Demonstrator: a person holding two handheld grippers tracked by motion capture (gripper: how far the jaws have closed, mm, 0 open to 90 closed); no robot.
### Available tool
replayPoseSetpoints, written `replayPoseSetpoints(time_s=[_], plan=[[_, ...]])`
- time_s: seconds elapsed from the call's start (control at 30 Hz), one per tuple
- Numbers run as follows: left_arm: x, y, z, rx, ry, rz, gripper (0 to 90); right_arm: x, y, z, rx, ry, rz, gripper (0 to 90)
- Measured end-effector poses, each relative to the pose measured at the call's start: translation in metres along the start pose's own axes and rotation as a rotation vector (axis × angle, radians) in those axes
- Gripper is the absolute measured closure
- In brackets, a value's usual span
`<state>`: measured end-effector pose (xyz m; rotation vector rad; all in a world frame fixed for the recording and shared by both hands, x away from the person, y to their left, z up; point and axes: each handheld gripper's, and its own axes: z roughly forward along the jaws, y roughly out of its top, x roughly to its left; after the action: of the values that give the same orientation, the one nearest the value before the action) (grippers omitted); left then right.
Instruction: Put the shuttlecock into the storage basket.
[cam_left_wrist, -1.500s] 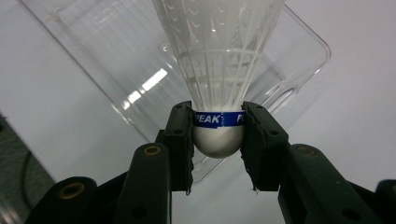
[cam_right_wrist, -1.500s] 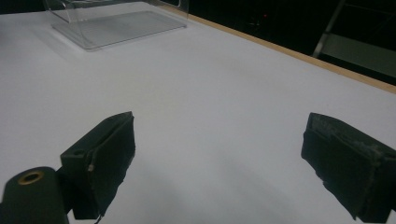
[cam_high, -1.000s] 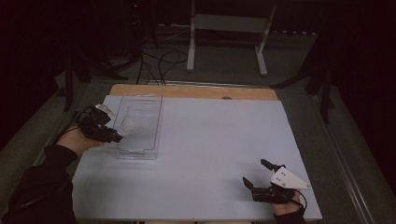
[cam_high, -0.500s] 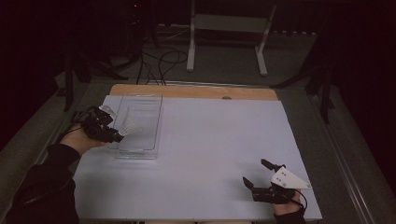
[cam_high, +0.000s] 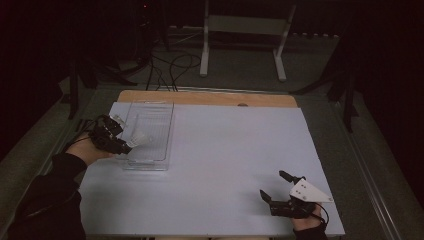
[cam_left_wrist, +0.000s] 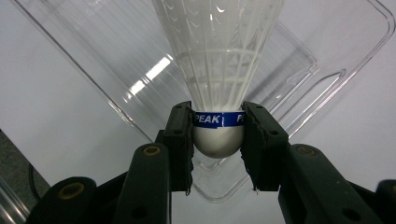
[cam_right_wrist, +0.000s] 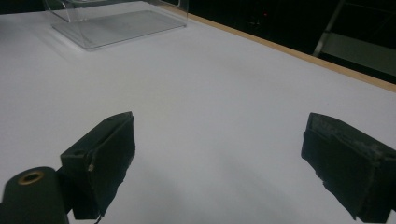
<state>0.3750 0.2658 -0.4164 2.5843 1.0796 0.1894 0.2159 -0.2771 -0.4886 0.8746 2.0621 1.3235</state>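
Observation:
A white shuttlecock (cam_left_wrist: 219, 70) with a blue band and a rounded cork is held by its cork in my left gripper (cam_left_wrist: 218, 140), which is shut on it. Its feather skirt points away from the camera, over a clear plastic tray (cam_left_wrist: 327, 56). In the high view, my left gripper (cam_high: 127, 145) hangs over the left rim of the clear tray (cam_high: 150, 132), with the shuttlecock (cam_high: 137, 138) pointing into it. My right gripper (cam_high: 276, 187) rests near the front right of the white mat, open with nothing between its jaws. In its own view, my right gripper (cam_right_wrist: 219, 163) stands wide open over bare mat.
A white mat (cam_high: 225, 150) covers the table, with a wooden strip (cam_high: 210, 97) along its far edge. A white metal stand (cam_high: 242, 30) and cables (cam_high: 170, 65) lie on the dark floor beyond. The clear tray (cam_right_wrist: 116, 21) shows far off in the right gripper view.
My left gripper with the shuttlecock has shifted slightly over the tray's left rim. The right gripper has stayed in place.

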Motion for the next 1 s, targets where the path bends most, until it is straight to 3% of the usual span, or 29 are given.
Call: replayPoseSetpoints(time_s=[0.7, 1.0], plan=[[0.003, 0.002, 0.002, 0.021, 0.001, -0.082, 62.1, 0.000, 0.000, 0.000, 0.000, 0.001, 0.001, 9.7], [-0.001, 0.004, -0.005, -0.024, 0.044, -0.139, 28.5, 0.000, 0.000, 0.000, 0.000, 0.001, 0.000, 9.7]])
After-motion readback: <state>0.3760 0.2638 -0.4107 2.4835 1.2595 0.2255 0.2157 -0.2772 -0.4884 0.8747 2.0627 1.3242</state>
